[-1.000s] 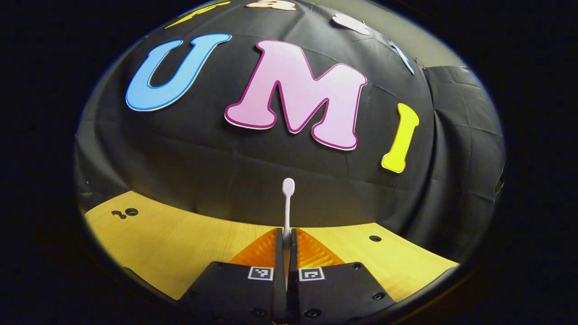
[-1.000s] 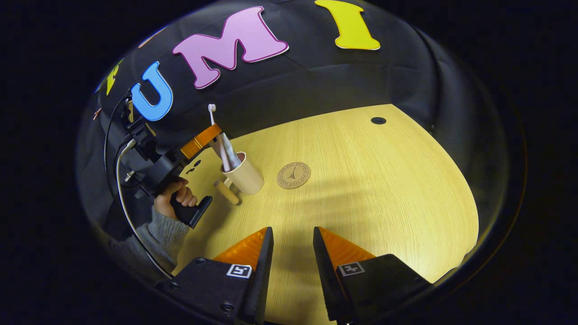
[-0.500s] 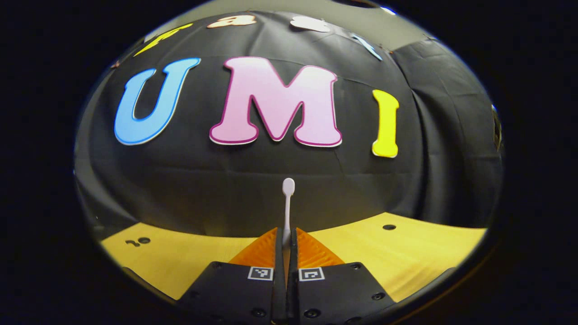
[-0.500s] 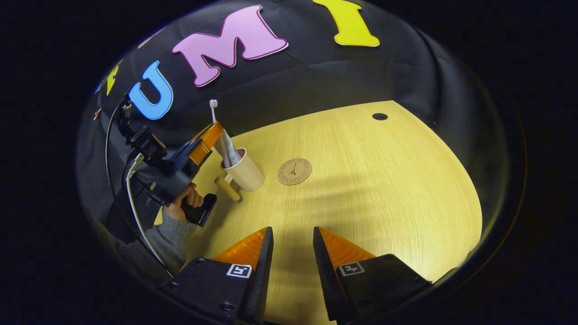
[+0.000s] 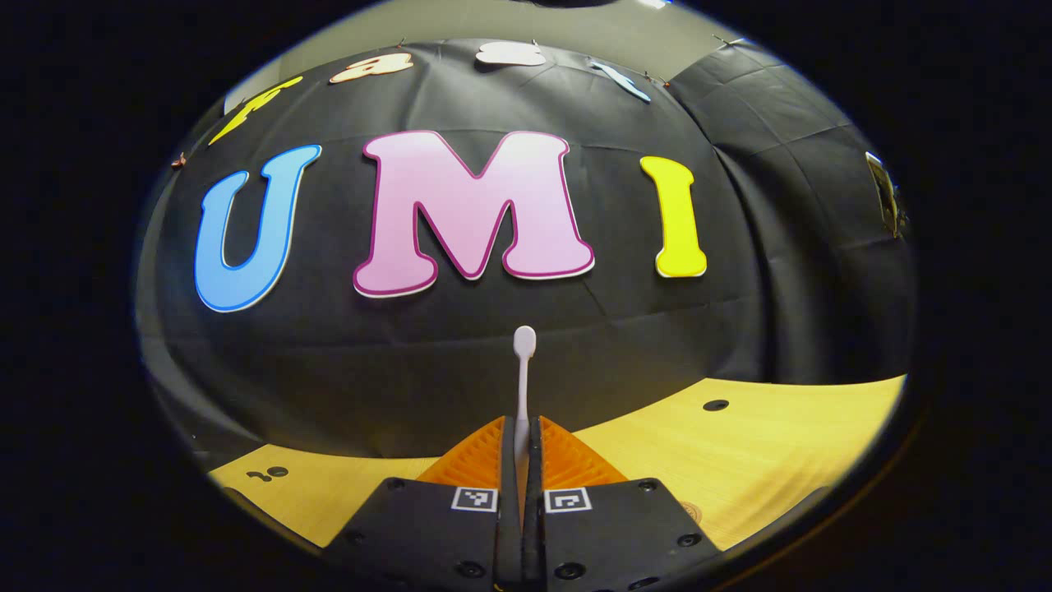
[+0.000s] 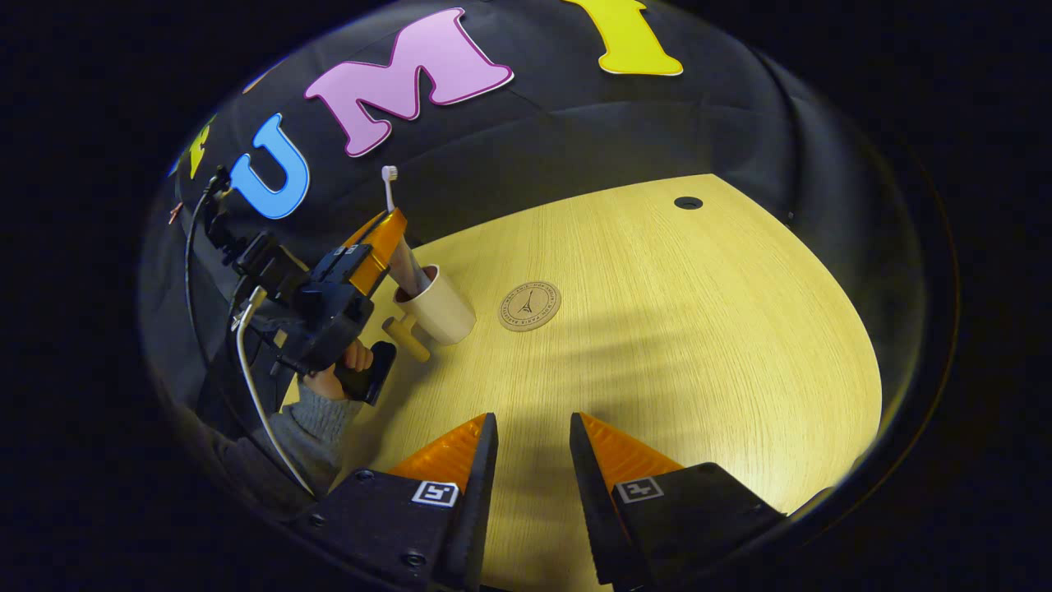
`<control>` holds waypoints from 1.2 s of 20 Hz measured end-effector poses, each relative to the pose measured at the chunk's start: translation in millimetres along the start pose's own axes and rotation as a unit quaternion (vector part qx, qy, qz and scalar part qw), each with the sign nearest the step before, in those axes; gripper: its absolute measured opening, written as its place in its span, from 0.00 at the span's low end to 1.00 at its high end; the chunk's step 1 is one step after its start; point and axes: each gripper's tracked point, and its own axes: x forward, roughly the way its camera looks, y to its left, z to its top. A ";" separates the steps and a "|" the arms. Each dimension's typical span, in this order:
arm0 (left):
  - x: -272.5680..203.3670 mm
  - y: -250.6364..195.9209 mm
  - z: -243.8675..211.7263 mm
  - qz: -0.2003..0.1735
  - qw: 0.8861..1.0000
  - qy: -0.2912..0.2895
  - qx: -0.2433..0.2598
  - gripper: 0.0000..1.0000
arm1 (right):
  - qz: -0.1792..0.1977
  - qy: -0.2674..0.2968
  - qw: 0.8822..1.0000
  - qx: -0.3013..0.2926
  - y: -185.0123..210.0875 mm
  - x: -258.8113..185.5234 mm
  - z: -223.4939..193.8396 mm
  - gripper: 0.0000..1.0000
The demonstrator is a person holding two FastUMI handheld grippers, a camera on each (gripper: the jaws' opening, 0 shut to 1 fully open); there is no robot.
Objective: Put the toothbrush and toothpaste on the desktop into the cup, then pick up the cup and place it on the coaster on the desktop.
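Note:
My left gripper (image 5: 523, 427) is shut on the white toothbrush (image 5: 524, 341), whose head points up in front of the wall. In the right gripper view the left gripper (image 6: 378, 238) hangs over the cream cup (image 6: 444, 311) at the table's left. The toothbrush (image 6: 389, 174) stands nearly upright there, its lower end hidden behind the fingers. A toothpaste tube (image 6: 408, 267) leans inside the cup. The round coaster (image 6: 530, 306) lies just right of the cup. My right gripper (image 6: 532, 421) is open over the near table with nothing between its fingers.
The cup's handle (image 6: 408, 335) sticks out toward me. A hand (image 6: 349, 362) in a grey sleeve holds the left gripper, with a cable trailing behind. The wooden table (image 6: 699, 345) has a small cable hole (image 6: 688, 202) at the far right.
The left gripper has swung round with the toothbrush still in it, so the brush stands more upright over the cup. The right gripper has hardly moved.

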 end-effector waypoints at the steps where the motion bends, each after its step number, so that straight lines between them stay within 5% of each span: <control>1: -2.9 -0.9 -2.7 0.000 1.000 -0.002 0.001 0.06 | 0.001 0.003 1.000 0.000 0.6 0.4 -2.2 0.54; 17: -42.4 -7.0 3.9 -0.028 0.998 0.036 0.045 0.23 | 0.007 0.013 1.000 0.004 11.1 6.1 -3.2 0.54; 24: -125.8 12.0 -27.7 -0.065 0.976 0.204 0.025 0.47 | 0.017 0.027 0.999 0.001 23.7 -2.8 -14.4 0.54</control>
